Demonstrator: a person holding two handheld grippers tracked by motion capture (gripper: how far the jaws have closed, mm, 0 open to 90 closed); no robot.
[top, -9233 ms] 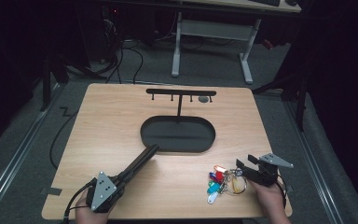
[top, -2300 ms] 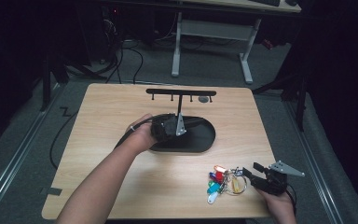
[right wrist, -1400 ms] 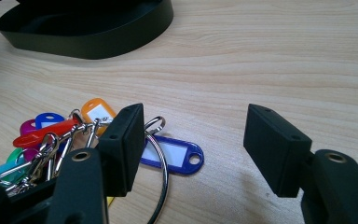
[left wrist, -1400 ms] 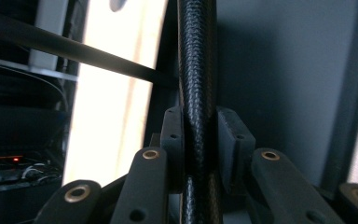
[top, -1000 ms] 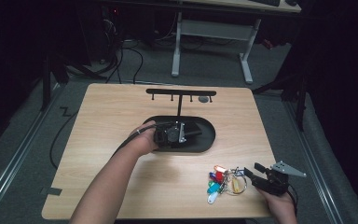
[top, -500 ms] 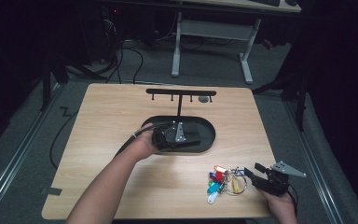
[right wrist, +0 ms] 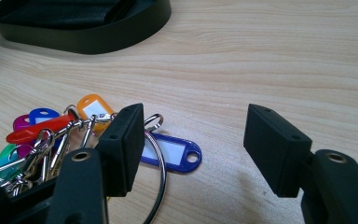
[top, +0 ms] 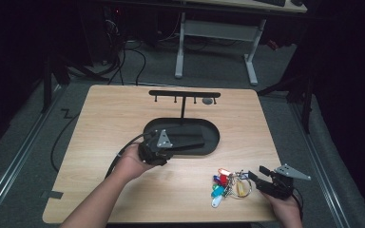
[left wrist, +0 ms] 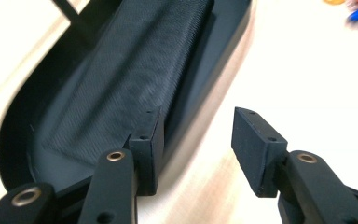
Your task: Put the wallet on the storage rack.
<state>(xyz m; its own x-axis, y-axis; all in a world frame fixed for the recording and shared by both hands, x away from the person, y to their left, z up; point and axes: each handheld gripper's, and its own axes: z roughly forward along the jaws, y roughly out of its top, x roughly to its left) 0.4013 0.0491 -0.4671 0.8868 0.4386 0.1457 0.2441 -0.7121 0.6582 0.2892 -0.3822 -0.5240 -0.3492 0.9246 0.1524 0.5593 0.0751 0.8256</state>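
A black oval tray lies mid-table with a flat black textured strip inside it. My left gripper sits at the tray's near left rim. In the left gripper view the gripper is open: one jaw is over the tray wall beside the strip, the other over bare wood. A bunch of keys with coloured tags lies near the front edge. My right gripper is just right of it, open, its left jaw over the key ring beside a blue tag.
A black T-shaped stand with hooks rises behind the tray, and a small grey thing hangs from one hook. A cable trails off the table's left side. The table's front edge is close below both hands. The tray's near wall shows beyond the keys.
The left gripper went from the table's front left into the tray, then drew back to its near left rim. A black strip now lies in the tray. The right gripper barely moved.
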